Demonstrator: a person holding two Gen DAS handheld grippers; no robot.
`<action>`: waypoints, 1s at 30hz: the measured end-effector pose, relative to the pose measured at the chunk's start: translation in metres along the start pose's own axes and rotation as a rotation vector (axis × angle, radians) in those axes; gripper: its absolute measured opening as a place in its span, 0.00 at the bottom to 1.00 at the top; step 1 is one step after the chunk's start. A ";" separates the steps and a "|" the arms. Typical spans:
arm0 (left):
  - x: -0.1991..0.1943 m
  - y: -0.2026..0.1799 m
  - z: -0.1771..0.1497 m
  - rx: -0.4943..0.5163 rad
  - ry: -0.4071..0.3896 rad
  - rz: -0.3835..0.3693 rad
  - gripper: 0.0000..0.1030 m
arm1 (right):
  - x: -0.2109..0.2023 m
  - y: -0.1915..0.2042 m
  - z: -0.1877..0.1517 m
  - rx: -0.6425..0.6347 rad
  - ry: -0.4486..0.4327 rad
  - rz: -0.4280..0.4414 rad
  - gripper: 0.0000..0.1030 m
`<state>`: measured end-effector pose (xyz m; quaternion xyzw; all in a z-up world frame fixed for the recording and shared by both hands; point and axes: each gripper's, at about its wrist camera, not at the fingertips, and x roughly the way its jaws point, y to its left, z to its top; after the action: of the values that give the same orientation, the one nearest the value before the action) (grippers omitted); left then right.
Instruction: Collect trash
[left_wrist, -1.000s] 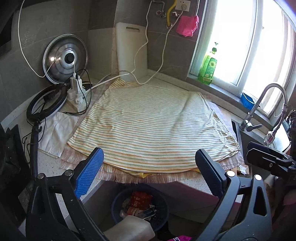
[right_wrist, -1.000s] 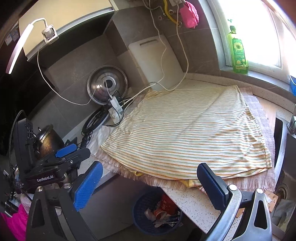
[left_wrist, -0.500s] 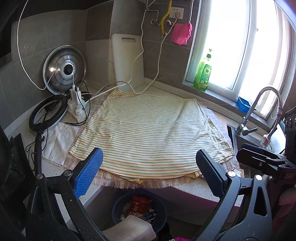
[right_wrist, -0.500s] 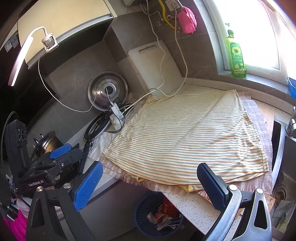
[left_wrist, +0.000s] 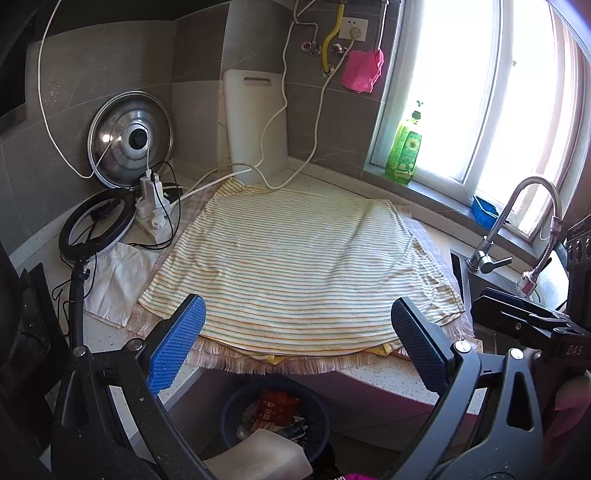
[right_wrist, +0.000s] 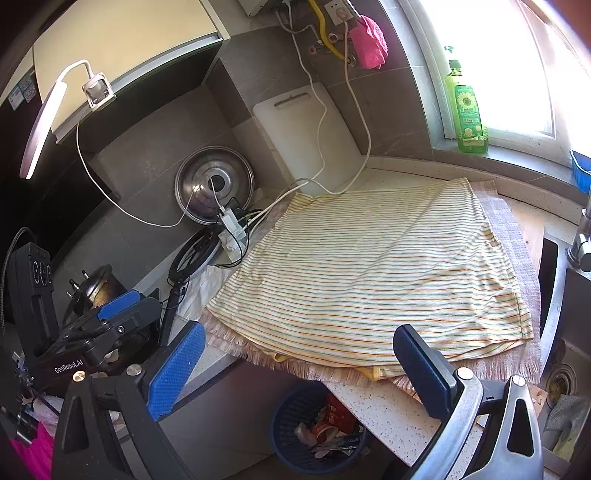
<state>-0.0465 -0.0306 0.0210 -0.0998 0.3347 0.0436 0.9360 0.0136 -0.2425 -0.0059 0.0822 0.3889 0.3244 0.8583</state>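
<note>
Both claws held wide and empty above the near edge of a cloth-covered table.

The left claw (left_wrist: 297, 343) and right claw (right_wrist: 299, 369) grip nothing. A striped cloth (left_wrist: 295, 266) covers the table (right_wrist: 384, 410). The trash (right_wrist: 328, 424) lies in a blue bin (right_wrist: 284, 424) on the floor, below the table's near edge.

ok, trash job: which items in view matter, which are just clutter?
Job:
bin with wrappers
left gripper, open
right gripper, open

Clutter:
striped cloth
pot lid
cutting board
soap bottle
faucet
</note>
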 end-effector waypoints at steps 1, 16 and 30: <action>-0.001 -0.001 0.000 -0.003 0.000 0.002 0.99 | 0.000 0.000 0.000 0.000 0.000 0.001 1.00; -0.005 -0.003 0.004 -0.009 -0.008 0.013 0.99 | 0.003 0.004 0.003 -0.005 0.010 0.007 1.00; -0.006 -0.003 0.004 -0.011 -0.009 0.015 0.99 | 0.007 0.006 0.002 -0.002 0.018 0.012 1.00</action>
<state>-0.0486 -0.0323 0.0286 -0.1021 0.3311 0.0530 0.9365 0.0154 -0.2331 -0.0066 0.0809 0.3960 0.3308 0.8527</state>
